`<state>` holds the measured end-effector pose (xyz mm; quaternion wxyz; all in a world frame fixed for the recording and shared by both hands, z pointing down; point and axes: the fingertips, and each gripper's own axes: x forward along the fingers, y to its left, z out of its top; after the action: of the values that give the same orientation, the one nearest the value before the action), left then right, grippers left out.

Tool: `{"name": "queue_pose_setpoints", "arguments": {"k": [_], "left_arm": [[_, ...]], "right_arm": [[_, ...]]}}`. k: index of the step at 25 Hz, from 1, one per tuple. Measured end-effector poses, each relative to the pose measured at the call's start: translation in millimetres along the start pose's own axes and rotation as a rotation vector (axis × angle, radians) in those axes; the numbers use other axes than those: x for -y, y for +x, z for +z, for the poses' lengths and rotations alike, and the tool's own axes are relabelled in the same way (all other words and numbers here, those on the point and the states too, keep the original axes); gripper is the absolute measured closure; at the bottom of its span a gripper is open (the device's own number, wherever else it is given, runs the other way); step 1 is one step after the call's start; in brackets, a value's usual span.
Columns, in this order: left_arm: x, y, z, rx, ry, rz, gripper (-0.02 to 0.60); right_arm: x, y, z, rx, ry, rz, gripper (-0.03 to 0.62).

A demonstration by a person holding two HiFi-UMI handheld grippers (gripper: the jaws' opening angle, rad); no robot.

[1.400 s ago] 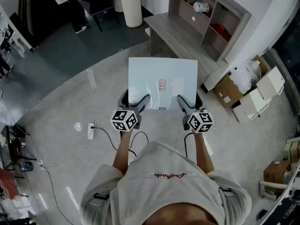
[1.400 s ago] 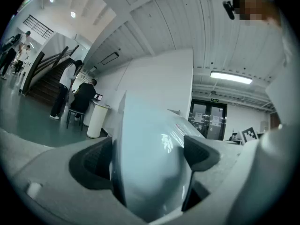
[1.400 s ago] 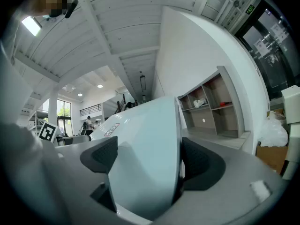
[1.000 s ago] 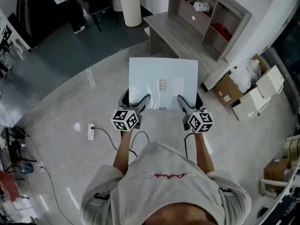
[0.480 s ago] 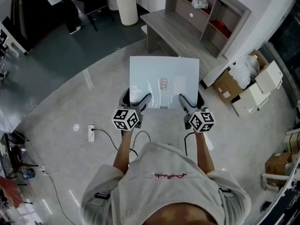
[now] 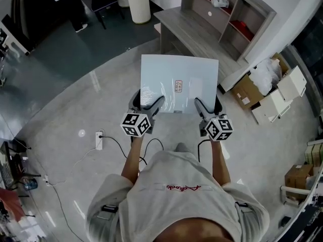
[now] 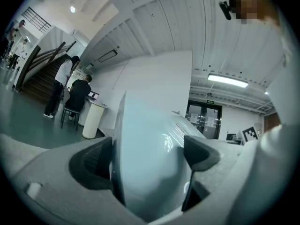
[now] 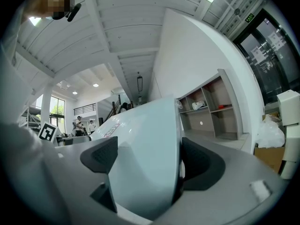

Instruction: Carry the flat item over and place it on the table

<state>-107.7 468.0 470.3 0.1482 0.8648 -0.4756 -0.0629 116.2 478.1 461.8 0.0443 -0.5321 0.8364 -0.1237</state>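
1. Carrying the flat item (image 6: 179,82): I hold this pale, film-wrapped panel roughly level in front of my body, above the floor. Its far edge points toward the grey table (image 6: 189,29).
2. Left gripper (image 6: 148,104): my jaws are clenched on the panel's near edge, left of centre. The left gripper view shows the sheet filling the gap between both pads.
3. Right gripper (image 6: 208,105): my jaws are clamped on the same near edge, right of centre. The right gripper view shows the panel pinched between the pads.
4. Step in hand: transport. The panel is airborne and not yet on the table, which lies ahead, beyond the panel's far edge.
5. Next move, as I judge it:
   - Advance until the panel overhangs the table top.
   - Hold both grippers at equal height, so the sheet neither twists nor sags.
   - Set the far edge down first, then lower the near edge.
   - Release only once the surface bears the weight.
6. Cautions:
   - The film looks glossy and may slip in the pads.
   - The shelf unit (image 6: 229,14) behind the table probably limits forward travel.
   - Cardboard boxes (image 6: 247,92) stand to the right of the path.
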Motion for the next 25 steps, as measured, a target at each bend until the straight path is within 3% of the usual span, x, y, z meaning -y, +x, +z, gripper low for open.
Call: {"name": "queue_pose_setpoints", "arguments": {"k": [12,25], "left_arm": [[-27.1,38.1,-4.3,-0.015,-0.005,0.010,0.097],[-79.2,166.1,27.2,-0.014,0.011,0.044,0.097]], "right_arm": [[22.4,42.5,-7.1,-0.014,0.015,0.003,0.164],[97.9,166.6,24.2,-0.015,0.030,0.036,0.164]]}}
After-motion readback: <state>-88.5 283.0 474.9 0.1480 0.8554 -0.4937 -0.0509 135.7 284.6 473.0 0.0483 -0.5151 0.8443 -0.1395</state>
